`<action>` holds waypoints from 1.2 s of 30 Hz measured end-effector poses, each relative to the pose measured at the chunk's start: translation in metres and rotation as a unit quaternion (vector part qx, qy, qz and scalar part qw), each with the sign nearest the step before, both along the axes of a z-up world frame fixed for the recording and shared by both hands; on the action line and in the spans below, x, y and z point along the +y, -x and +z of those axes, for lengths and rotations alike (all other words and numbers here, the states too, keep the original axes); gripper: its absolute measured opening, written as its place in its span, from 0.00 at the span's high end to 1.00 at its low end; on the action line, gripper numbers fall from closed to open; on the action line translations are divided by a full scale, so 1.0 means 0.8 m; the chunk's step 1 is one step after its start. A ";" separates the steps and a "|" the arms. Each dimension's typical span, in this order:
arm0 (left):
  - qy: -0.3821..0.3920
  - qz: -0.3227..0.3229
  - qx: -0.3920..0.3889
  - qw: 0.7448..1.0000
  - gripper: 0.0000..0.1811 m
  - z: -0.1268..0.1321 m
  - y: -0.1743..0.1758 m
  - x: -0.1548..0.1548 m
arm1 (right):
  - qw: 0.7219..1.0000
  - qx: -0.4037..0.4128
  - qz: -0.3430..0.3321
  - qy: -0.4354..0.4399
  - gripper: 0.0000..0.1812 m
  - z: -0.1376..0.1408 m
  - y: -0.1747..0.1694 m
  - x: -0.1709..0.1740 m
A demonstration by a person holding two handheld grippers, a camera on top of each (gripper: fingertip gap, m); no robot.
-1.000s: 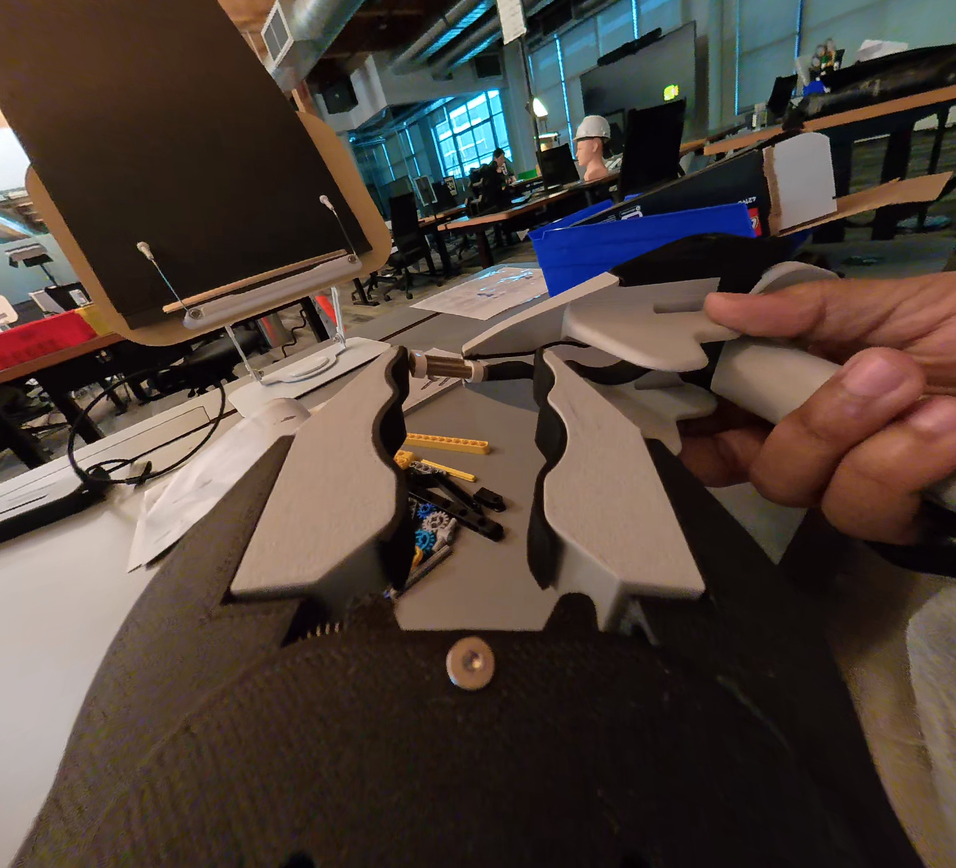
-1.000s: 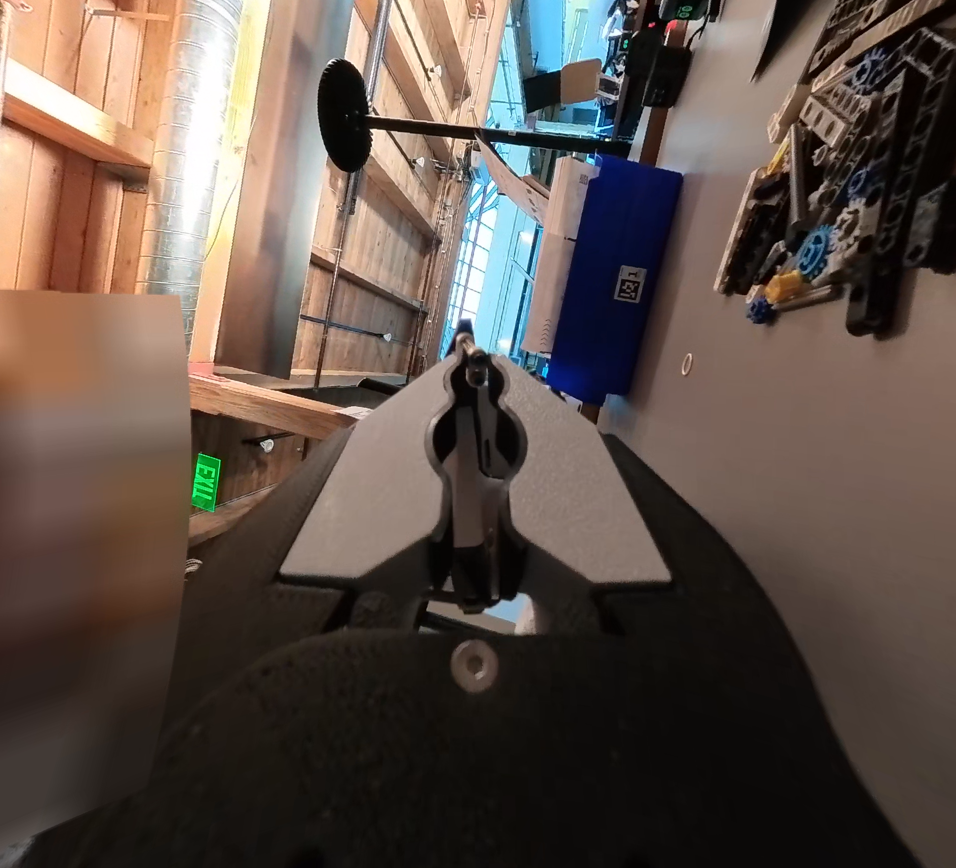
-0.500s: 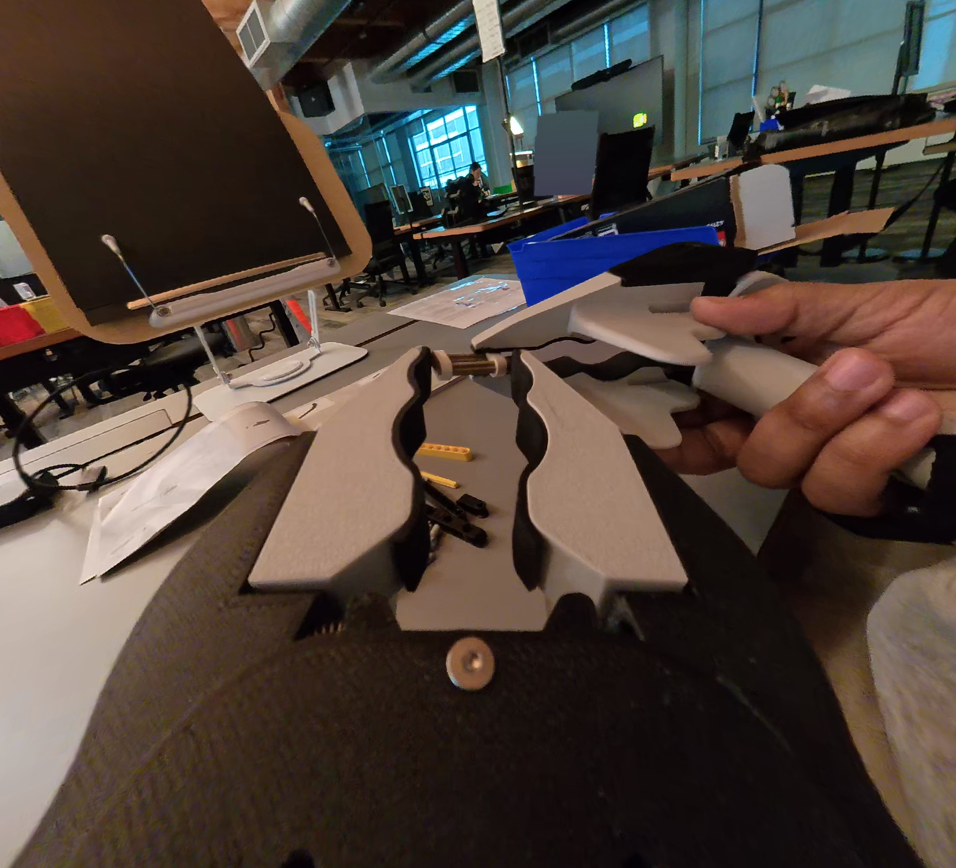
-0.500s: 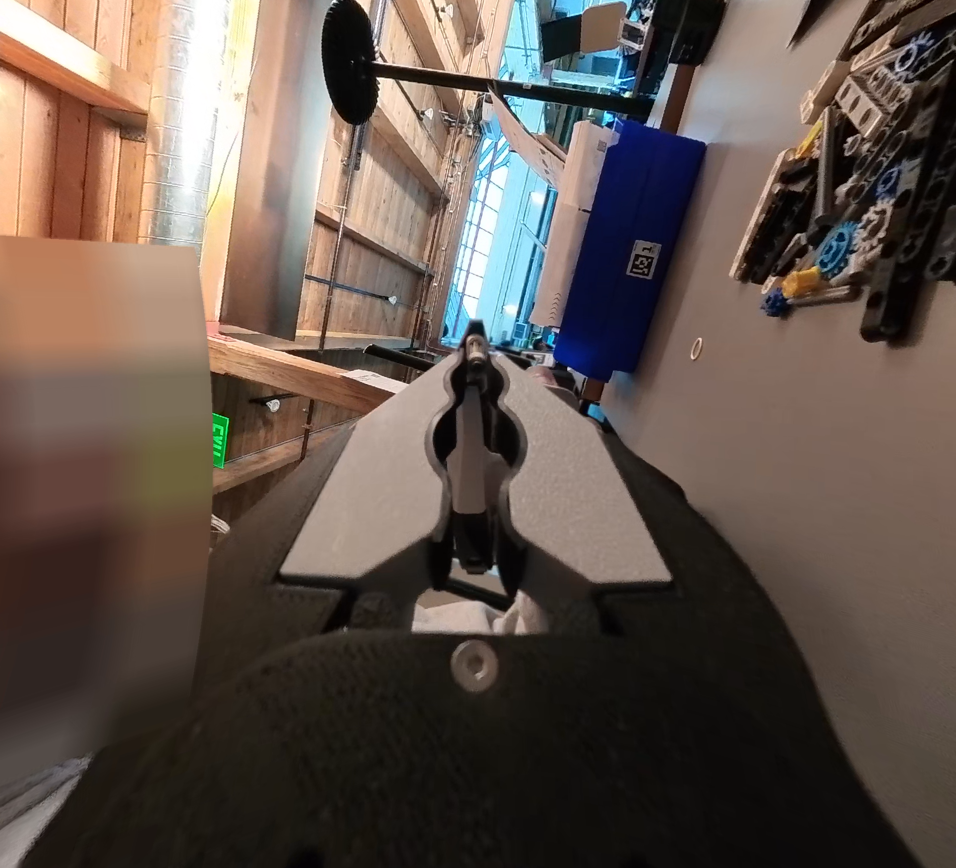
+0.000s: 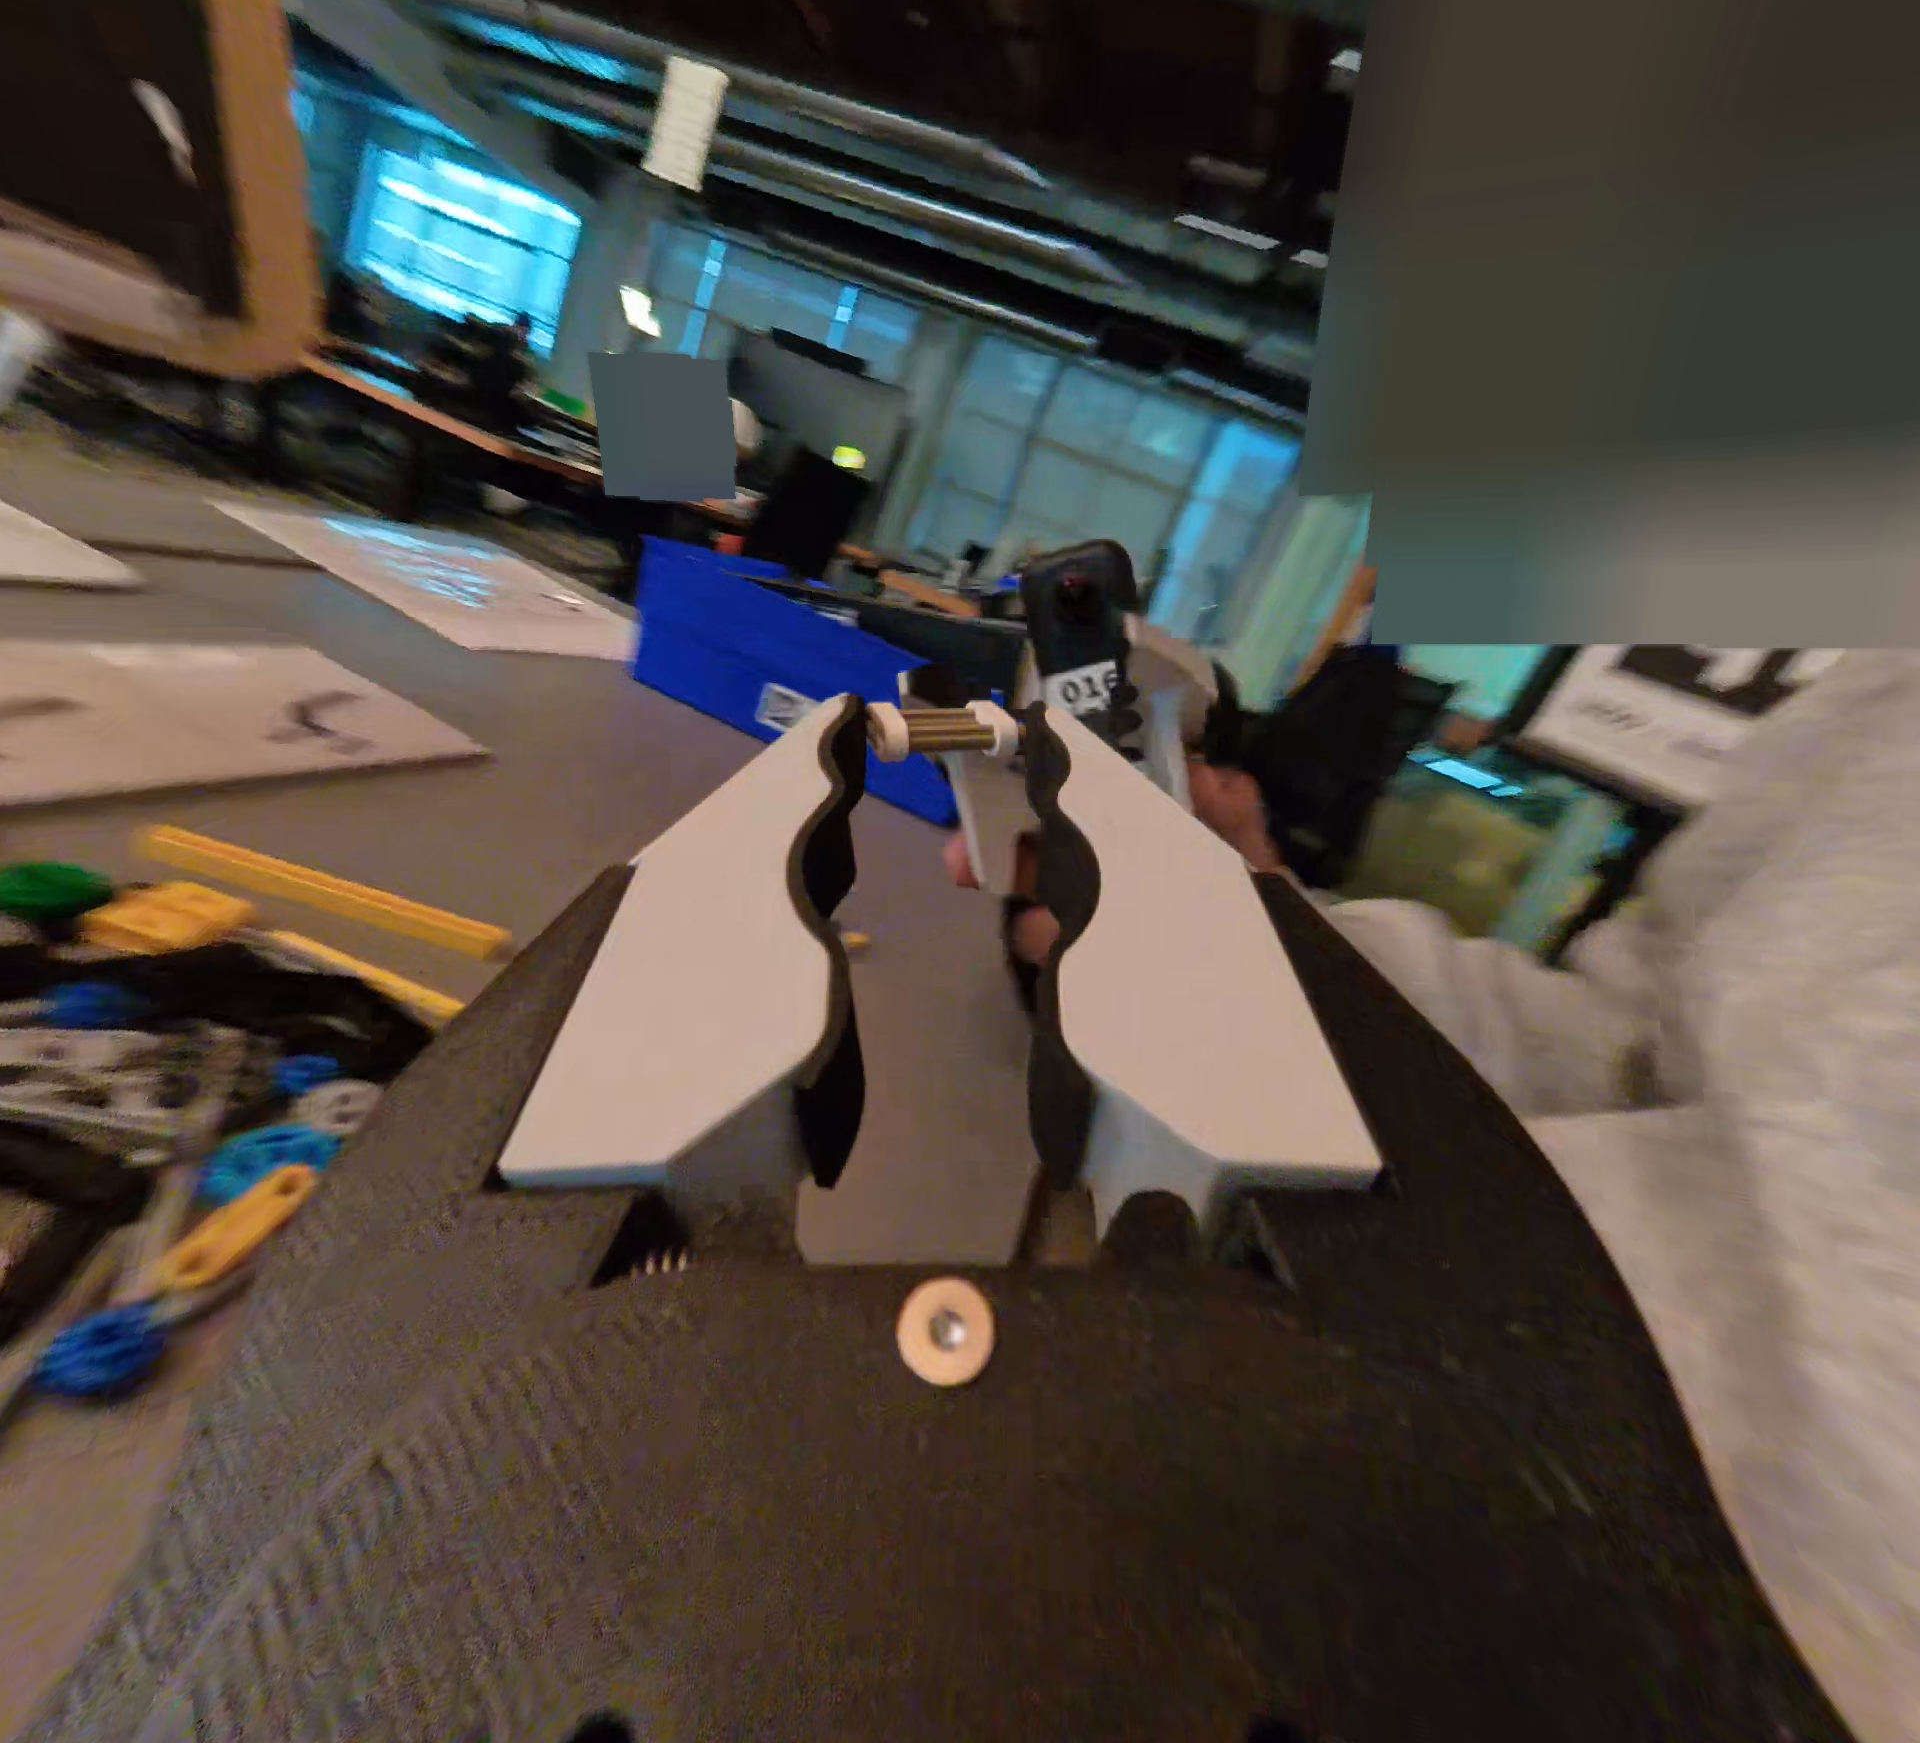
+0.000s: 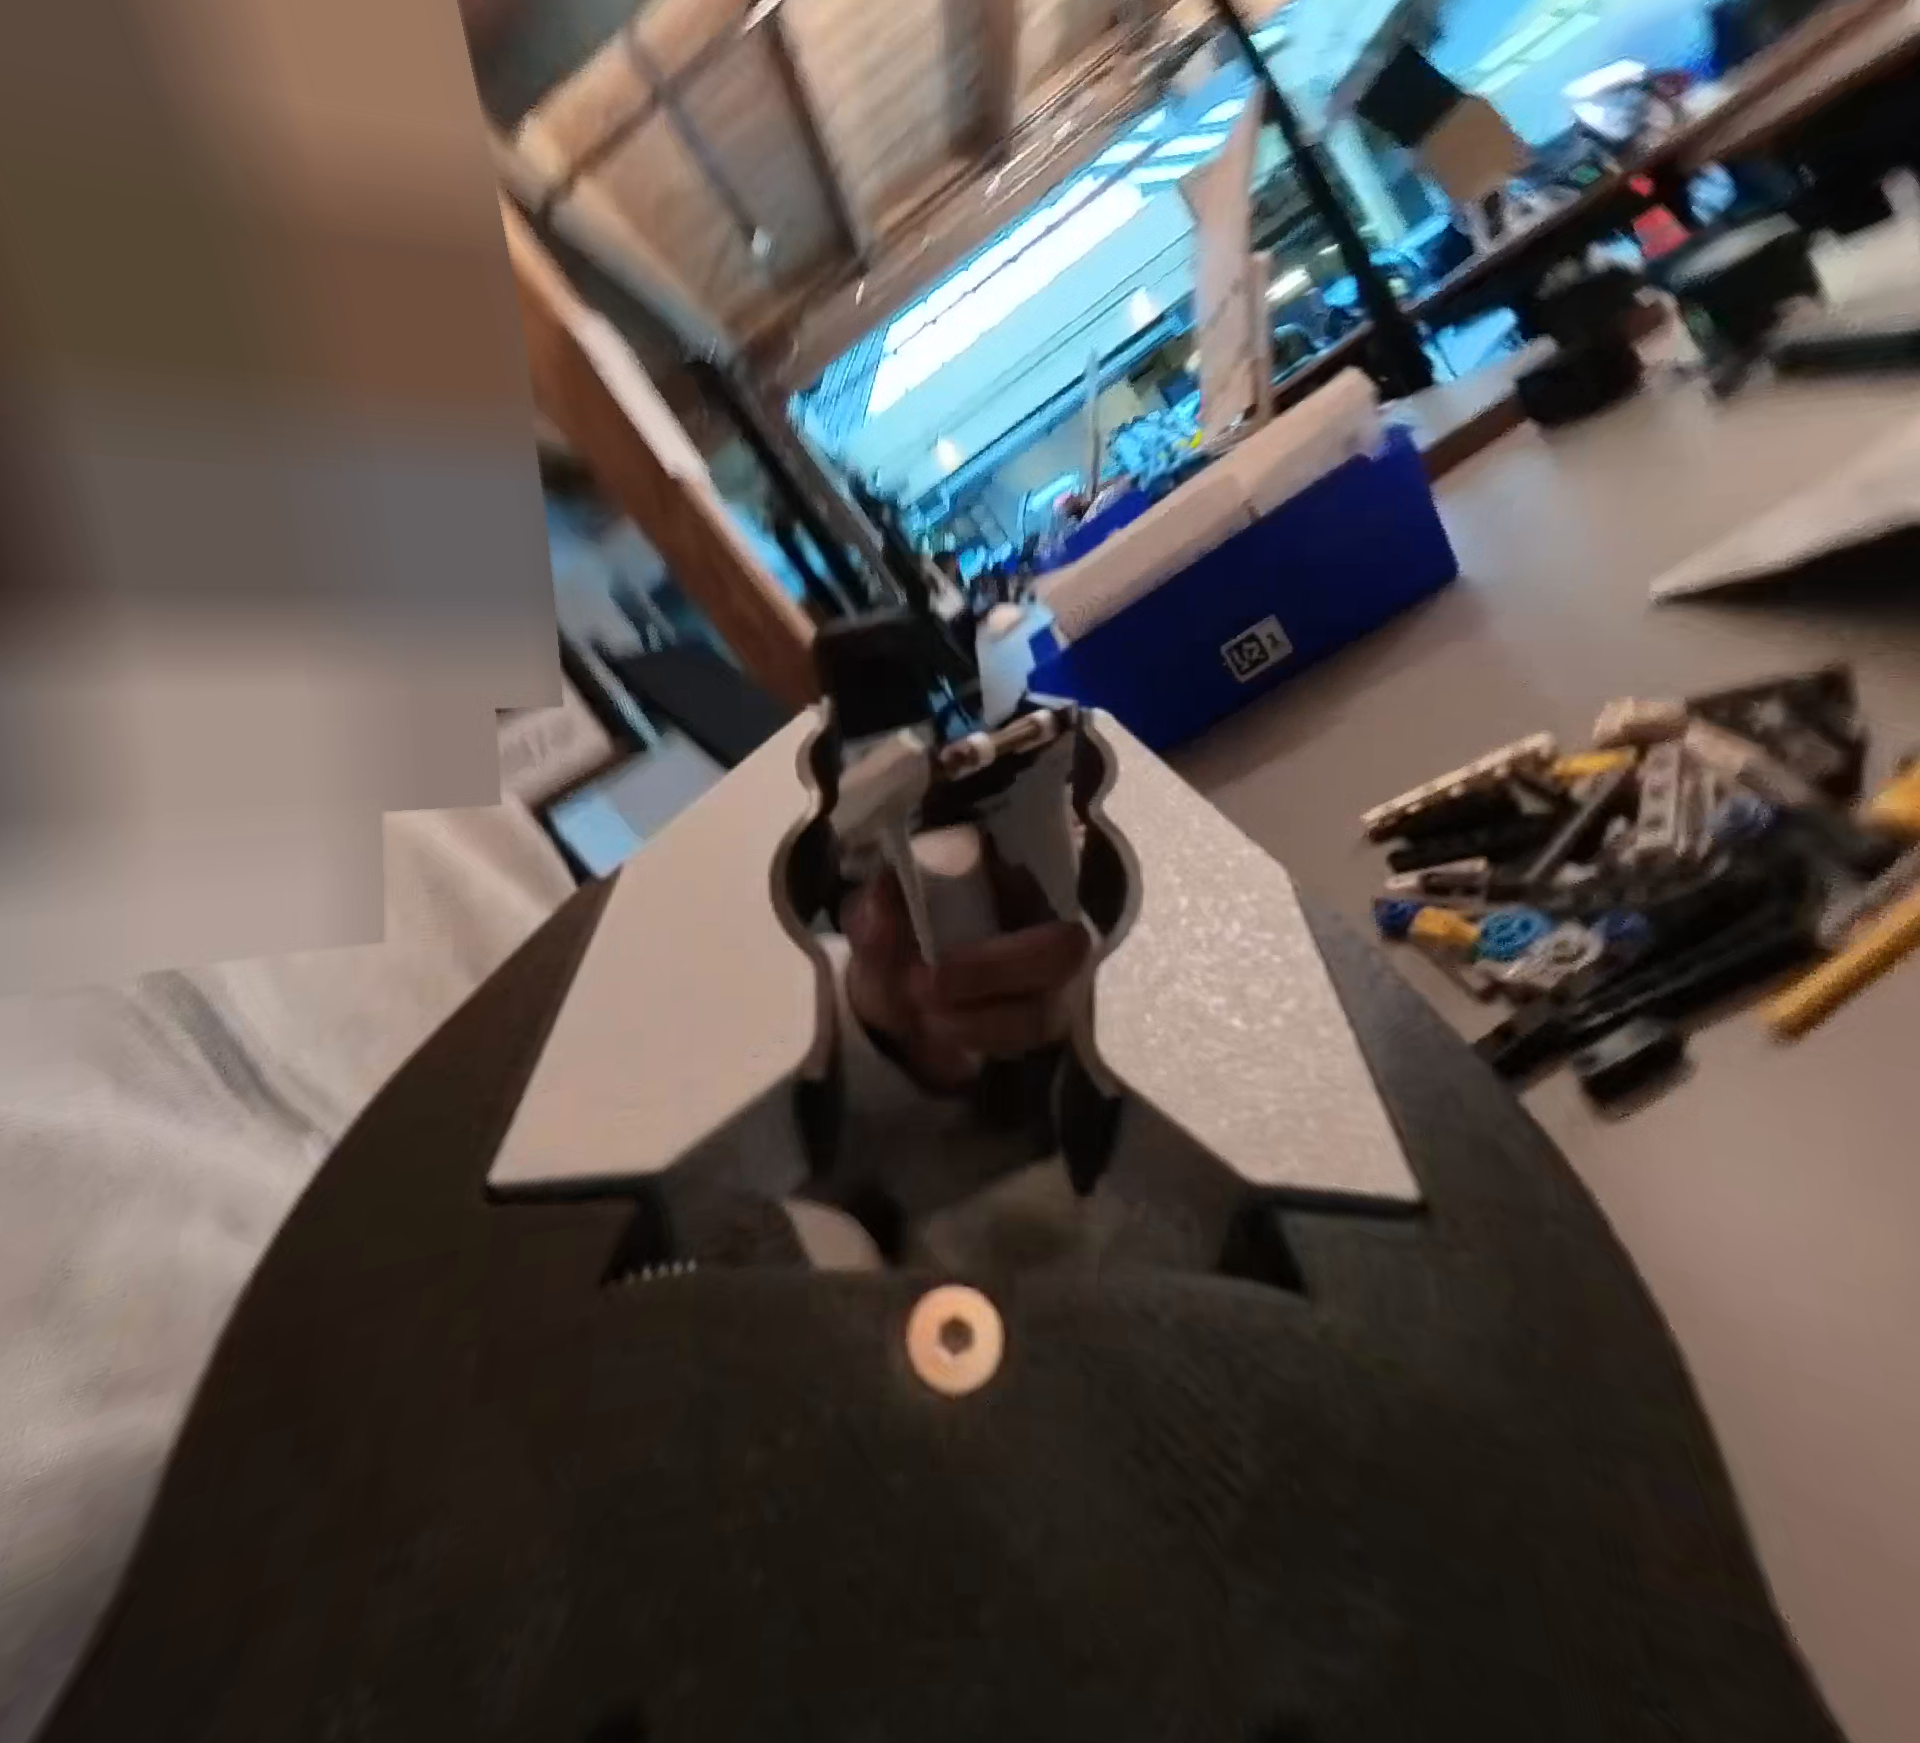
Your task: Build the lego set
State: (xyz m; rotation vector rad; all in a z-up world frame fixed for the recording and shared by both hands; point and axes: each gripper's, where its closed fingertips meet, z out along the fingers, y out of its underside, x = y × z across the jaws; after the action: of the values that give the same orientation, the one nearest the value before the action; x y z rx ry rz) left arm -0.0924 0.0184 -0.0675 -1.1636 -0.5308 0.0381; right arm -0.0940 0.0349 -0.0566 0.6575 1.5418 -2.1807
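My left gripper [image 5: 943, 729] is shut on a short ribbed tan axle with white bushes at both ends [image 5: 940, 729], held lengthwise between its fingertips above the grey table [image 5: 582, 789]. My right gripper [image 6: 956, 735] is open and empty. It faces the left gripper from close by, and its camera [image 5: 1081, 597] shows just behind the axle. In the right wrist view the axle [image 6: 1003, 746] sits in the left gripper's tips, seen through my open jaws, above a hand [image 6: 956, 987] on the handle. A pile of loose Lego parts [image 5: 156, 1070] [image 6: 1662, 872] lies on the table.
A blue bin [image 5: 748, 644] [image 6: 1247, 592] stands at the back of the table. A long yellow beam [image 5: 322, 893] lies by the pile. Paper sheets [image 5: 208, 717] lie at the far left. A white sleeve [image 5: 1662, 1070] fills the right side. The grippers are tip to tip, or close to it. Both grippers' tips are roughly 20 centimetres from the long yellow beam [image 5: 322, 893].
The right gripper opened, let go of the axle and drew back, turning level. The left gripper closed on the axle and swung right, so the parts pile is now at its left.
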 end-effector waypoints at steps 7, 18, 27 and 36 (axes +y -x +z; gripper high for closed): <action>-0.040 -0.134 -0.048 0.989 0.84 0.001 -0.025 0.016 | 0.980 0.173 0.064 -0.080 0.78 -0.024 -0.035 -0.005; -0.054 -0.213 -0.140 0.966 0.84 -0.018 -0.027 0.031 | 0.939 0.311 -0.027 -0.147 0.82 -0.028 -0.030 0.017; 0.013 -0.175 -0.189 0.966 0.84 -0.053 -0.009 0.035 | 0.848 0.436 -0.073 -0.294 0.88 -0.064 -0.024 0.006; 0.037 -0.186 -0.192 0.963 0.84 -0.060 -0.016 0.041 | 0.836 0.446 -0.081 -0.309 0.95 -0.072 -0.025 -0.003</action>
State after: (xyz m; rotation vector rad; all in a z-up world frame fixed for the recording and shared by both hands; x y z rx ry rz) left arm -0.0798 0.0509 -0.1158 -1.3376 -0.6452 -0.5046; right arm -0.0738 0.0321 -0.1146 -0.1696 2.8164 -2.2059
